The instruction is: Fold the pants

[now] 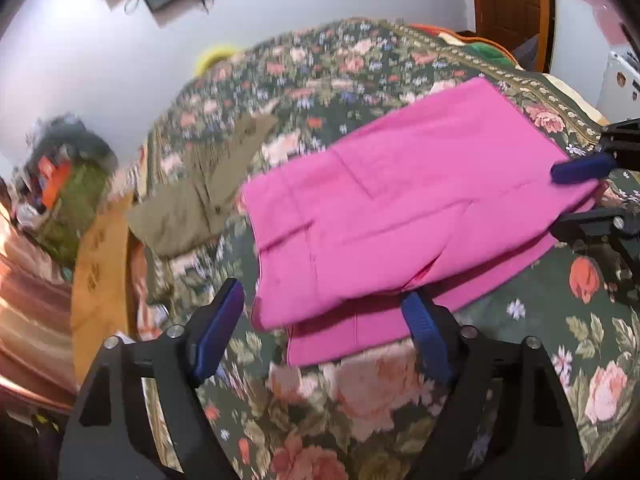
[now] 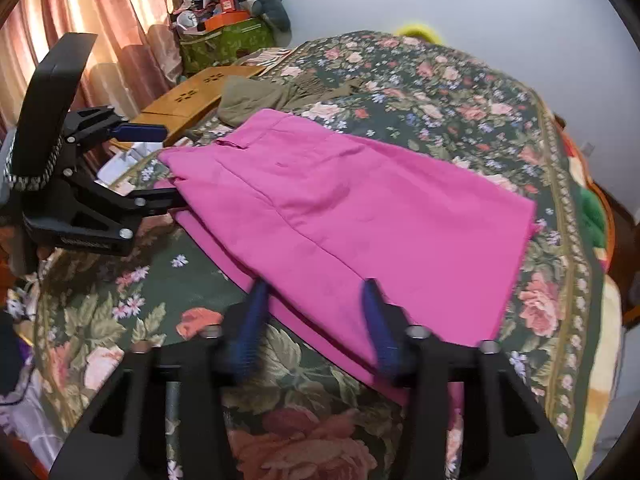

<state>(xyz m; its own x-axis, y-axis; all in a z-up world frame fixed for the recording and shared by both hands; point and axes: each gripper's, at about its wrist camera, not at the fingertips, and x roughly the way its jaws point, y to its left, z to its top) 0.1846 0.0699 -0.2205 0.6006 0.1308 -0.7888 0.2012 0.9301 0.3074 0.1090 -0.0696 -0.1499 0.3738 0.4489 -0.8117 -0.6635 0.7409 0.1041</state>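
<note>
Pink pants [image 1: 400, 208] lying folded over on the floral bed [image 1: 360, 400], near its front edge. Left gripper [image 1: 324, 320] fingers wide apart, right gripper [image 2: 316, 312] fingers parted, neither gripping cloth. Best to square the edges, smooth creases, then pinch both corners together.

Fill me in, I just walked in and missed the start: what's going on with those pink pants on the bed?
A person is folding the pink pants on the floral bedspread with a handheld gripper in each hand. The pants already lie doubled over, one layer on another. The left gripper is open at one end of the pants, one of its fingers at the fabric edge. The right gripper is open at the near edge. Neither is clamped on the cloth. An olive garment lies beyond.
</note>
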